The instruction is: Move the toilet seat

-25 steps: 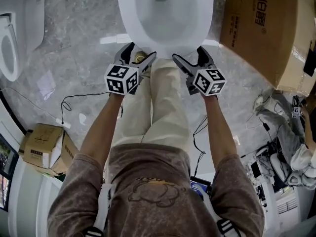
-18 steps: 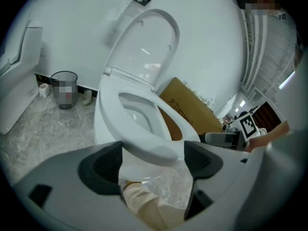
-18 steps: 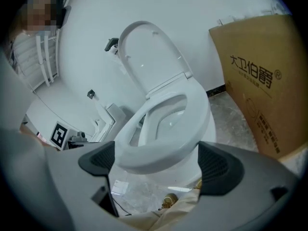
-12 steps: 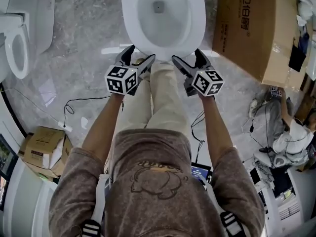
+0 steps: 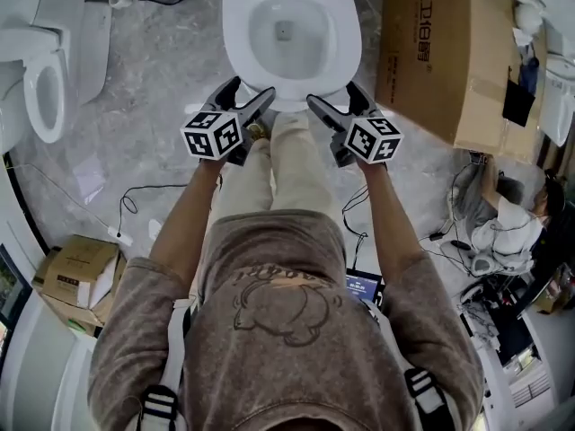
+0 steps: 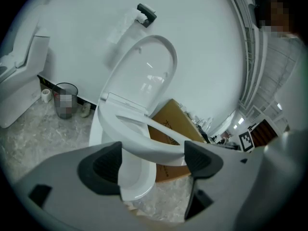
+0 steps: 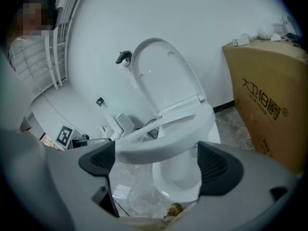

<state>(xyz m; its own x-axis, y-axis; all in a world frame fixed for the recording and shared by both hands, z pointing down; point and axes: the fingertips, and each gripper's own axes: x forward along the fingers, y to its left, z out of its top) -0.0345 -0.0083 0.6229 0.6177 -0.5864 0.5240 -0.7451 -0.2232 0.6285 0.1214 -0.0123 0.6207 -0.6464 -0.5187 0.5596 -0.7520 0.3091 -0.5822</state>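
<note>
A white toilet (image 5: 289,34) stands at the top middle of the head view. Its lid (image 6: 144,76) is upright against the wall. The seat ring (image 6: 144,141) lies down over the bowl (image 7: 185,177). My left gripper (image 5: 252,92) is open just before the left front of the rim. My right gripper (image 5: 332,95) is open before the right front of the rim. In the left gripper view the ring's front runs across the gap of the left gripper (image 6: 151,162), beyond its pads. The right gripper (image 7: 156,165) shows the same, with nothing held.
A large cardboard box (image 5: 440,52) stands close on the toilet's right. A second toilet (image 5: 49,79) is at far left, a small carton (image 5: 76,281) lower left, and a cable (image 5: 135,196) trails on the marble floor. A waste bin (image 6: 65,100) sits by the wall. Clutter fills the right side.
The head view has tipped up, so more of the toilet and room shows. Both grippers have edged slightly forward toward the rim and stay open.
</note>
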